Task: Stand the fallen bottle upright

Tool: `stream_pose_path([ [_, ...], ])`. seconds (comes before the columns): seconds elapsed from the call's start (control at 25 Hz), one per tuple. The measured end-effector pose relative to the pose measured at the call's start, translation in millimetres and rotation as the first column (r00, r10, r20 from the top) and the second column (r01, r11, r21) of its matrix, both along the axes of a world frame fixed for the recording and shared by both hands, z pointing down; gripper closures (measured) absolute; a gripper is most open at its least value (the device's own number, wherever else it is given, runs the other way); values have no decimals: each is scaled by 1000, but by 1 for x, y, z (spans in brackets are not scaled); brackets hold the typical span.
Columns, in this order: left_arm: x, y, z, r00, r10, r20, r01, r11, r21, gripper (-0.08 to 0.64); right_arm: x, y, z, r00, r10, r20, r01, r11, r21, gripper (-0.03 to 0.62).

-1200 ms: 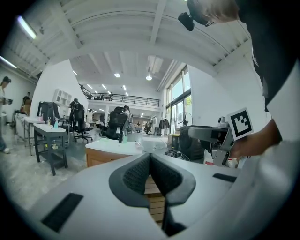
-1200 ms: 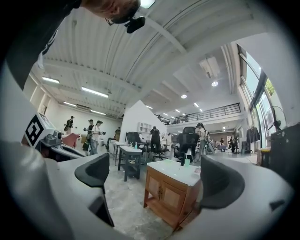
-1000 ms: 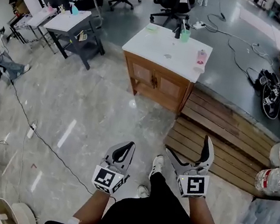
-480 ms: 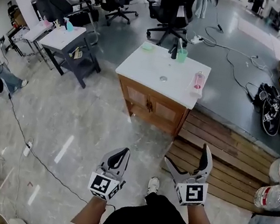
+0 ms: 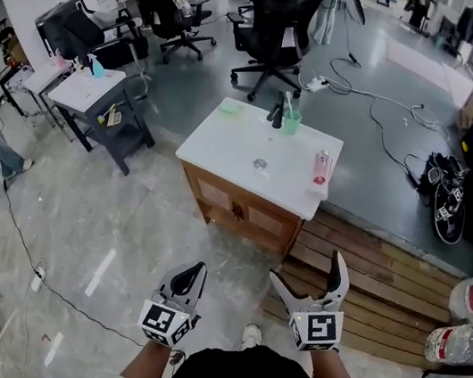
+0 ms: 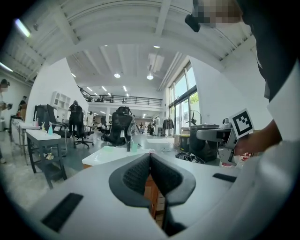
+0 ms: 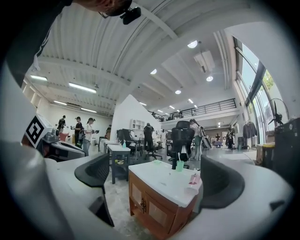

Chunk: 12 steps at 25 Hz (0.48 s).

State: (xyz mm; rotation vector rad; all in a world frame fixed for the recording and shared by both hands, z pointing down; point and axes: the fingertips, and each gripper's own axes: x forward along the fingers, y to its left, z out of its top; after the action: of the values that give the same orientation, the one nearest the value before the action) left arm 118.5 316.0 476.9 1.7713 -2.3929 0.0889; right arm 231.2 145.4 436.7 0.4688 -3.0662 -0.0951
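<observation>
You stand well back from a white-topped bench [image 5: 227, 141] on a wooden cabinet. The pink bottle [image 5: 321, 167] appears to lie on its side at the bench's right edge, well apart from both grippers. Your left gripper [image 5: 199, 268] is clenched, jaws pressed together on nothing. Your right gripper [image 5: 307, 268] is released, jaws spread wide and empty.

The main risk is likely the edge: a nudge or a glancing pinch could roll the bottle off onto the wooden decking [image 5: 367, 270]. That raised decking beside your feet could also trip you. A green cup [image 5: 291, 123] stands at the back, apart from the bottle.
</observation>
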Motion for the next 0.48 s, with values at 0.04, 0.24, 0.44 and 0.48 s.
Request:
stream_pose_path([
  [0.04, -7, -5, -1, 1000, -2, -3, 2, 1000, -2, 543, -7, -7, -2, 1000, 4, 0, -4, 1000, -4, -8],
  [0.24, -48, -32, 7, 1000, -14, -5, 14, 1000, -6, 543, -40, -40, -7, 1000, 9, -16, -9, 1000, 18, -8],
  [0.44, -95, -76, 3, 999, 41, 6, -41, 999, 8, 543, -85, -72, -4, 998, 52, -23, -52, 999, 9, -8],
  [0.48, -108, -86, 1, 998, 58, 11, -58, 998, 8, 543, -97, -79, -4, 998, 65, -22, -65, 998, 8, -8],
])
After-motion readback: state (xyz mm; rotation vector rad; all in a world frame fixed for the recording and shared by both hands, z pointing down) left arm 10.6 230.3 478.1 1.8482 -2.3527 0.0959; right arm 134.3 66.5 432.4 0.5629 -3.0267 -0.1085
